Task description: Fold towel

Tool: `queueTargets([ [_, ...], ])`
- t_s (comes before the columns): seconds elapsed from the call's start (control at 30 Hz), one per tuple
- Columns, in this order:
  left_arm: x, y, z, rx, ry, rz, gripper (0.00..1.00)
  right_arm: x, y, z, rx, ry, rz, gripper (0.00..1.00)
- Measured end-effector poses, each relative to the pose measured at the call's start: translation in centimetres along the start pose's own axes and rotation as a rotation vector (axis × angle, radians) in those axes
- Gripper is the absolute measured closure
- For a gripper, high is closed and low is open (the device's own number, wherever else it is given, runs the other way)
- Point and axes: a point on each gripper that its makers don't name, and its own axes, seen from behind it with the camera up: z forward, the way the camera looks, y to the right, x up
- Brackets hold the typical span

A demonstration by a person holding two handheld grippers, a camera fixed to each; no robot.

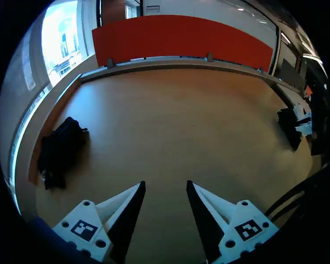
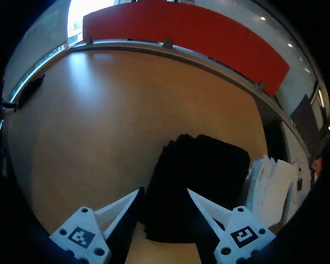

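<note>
A crumpled black towel [image 1: 61,149] lies near the left edge of the wooden table [image 1: 178,123]. My left gripper [image 1: 165,184] hovers open over bare wood to the right of it, nothing between its fingers. In the right gripper view, a stack of folded black towels [image 2: 209,176] sits just ahead. My right gripper [image 2: 165,190] stands open over the stack's near edge, its fingers apart on either side of the front corner. The same black stack [image 1: 291,127] appears at the far right in the left gripper view.
A pile of folded white towels [image 2: 273,187] lies beside the black stack on its right. A red partition [image 1: 182,39] runs along the table's far edge. A window [image 1: 61,39] is at the back left. Dark cables [image 1: 297,193] hang at the lower right.
</note>
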Motion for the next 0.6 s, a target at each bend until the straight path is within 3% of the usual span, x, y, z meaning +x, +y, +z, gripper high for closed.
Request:
queueTargets([
  [0.43,0.05,-0.1,0.02,0.002,0.001,0.0,0.32,-0.81,-0.18,0.79,0.006,-0.023,-0.01,0.93],
  [0.6,0.05,-0.1,0.04,0.003,0.0,-0.001,0.32,-0.97,-0.3,0.51,0.015,-0.023,-0.028,0.95],
])
